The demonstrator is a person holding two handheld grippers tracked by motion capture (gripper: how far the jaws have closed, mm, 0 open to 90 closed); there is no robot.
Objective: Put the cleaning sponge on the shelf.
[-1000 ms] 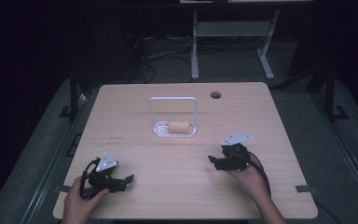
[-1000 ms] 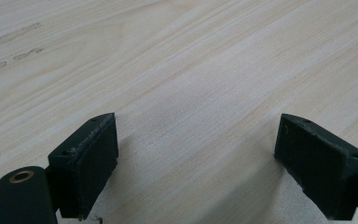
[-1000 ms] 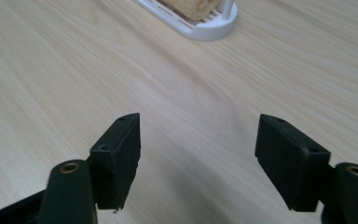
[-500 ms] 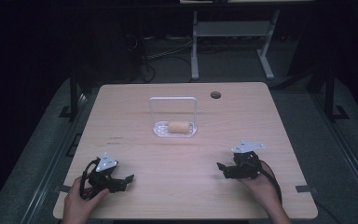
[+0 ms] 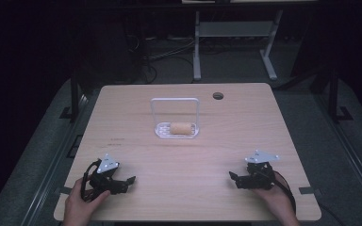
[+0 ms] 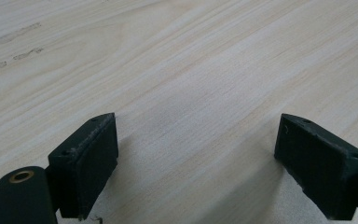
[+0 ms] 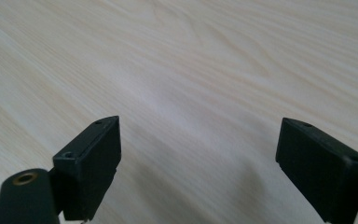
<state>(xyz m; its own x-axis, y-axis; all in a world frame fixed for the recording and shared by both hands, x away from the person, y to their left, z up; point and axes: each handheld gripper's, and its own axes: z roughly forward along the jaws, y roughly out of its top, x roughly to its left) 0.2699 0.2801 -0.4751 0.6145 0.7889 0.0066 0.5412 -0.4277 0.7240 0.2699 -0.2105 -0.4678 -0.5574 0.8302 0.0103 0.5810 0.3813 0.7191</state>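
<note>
While both grippers sit low near the table's (image 5: 136, 122) front edge with jaws spread wide and nothing in them, the bread roll (image 5: 181, 127) lies well away in the clear tray (image 5: 161, 132) mid-table. Looks light and squishy, so I'd pinch it gently across its middle with the right gripper (image 5: 235, 179); left gripper (image 5: 128, 181) idles

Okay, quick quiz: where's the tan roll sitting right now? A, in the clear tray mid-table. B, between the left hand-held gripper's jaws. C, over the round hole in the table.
A: the tan roll lies in the clear tray, apart from both grippers.
</note>
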